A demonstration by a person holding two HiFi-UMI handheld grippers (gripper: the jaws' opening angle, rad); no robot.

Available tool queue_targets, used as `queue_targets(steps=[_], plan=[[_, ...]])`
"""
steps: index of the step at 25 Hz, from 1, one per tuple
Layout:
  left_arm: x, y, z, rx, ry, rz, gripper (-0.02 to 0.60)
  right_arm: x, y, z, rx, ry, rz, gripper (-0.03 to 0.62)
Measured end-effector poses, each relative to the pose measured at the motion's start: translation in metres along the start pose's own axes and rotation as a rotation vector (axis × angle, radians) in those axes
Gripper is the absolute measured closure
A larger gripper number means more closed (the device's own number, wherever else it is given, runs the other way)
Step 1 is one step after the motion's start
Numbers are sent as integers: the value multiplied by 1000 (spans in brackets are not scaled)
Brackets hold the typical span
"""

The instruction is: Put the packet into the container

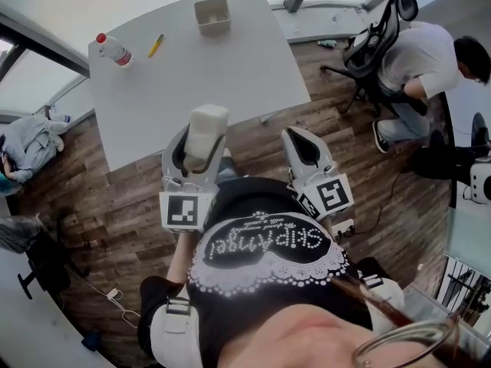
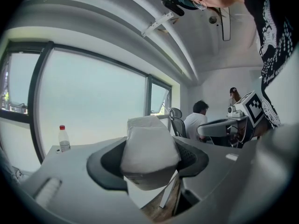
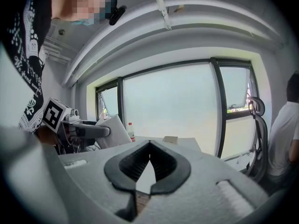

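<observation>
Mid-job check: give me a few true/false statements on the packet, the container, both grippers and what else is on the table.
1. The left gripper has the packet clamped between its jaws. True.
2. The packet already lies in the container. False: it is in the left gripper, and the container stands at the far side of the table.
3. The right gripper has its jaws shut with nothing between them. True.
4. The bottle stands inside the container. False: it is on the table, apart from the container, near a yellow pen.
</observation>
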State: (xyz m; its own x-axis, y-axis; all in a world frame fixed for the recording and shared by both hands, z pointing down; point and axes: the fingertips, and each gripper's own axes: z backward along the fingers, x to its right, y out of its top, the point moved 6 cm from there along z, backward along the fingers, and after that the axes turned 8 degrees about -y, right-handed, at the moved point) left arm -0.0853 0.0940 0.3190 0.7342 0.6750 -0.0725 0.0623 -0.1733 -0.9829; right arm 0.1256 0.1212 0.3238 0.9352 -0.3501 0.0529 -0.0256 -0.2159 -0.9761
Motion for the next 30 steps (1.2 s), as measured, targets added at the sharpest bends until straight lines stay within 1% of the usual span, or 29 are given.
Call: queue_targets(steps=[8, 10, 15, 18, 21, 24, 26, 28, 30], plan=[[-33, -6, -4, 10, 19, 11, 304, -12, 2, -34, -7, 23, 2, 597], [-38, -5, -4, 4, 19, 20, 304, -14, 3, -41, -5, 23, -1, 597], [-51, -9, -3, -10, 27, 12, 304, -18, 6, -57, 11, 33, -17, 597], [-60, -12, -6, -7, 40, 17, 304, -18, 5, -61, 5, 27, -22, 597], [-65, -11, -7, -21, 41, 29, 304, -17, 5, -64, -7, 21, -29, 597], [-67, -15, -12, -31, 44, 47, 304, -8, -5, -66, -21, 21, -14, 597], [-70, -21, -15, -26, 52, 57, 304, -4, -10, -70, -27, 23, -23, 597], [-75, -23, -19, -23, 63, 59, 304, -2, -10, -78, -34, 33, -37, 597], [-79, -23, -25, -25, 76, 61, 304, 1, -7, -88, -46, 50, -26, 597]])
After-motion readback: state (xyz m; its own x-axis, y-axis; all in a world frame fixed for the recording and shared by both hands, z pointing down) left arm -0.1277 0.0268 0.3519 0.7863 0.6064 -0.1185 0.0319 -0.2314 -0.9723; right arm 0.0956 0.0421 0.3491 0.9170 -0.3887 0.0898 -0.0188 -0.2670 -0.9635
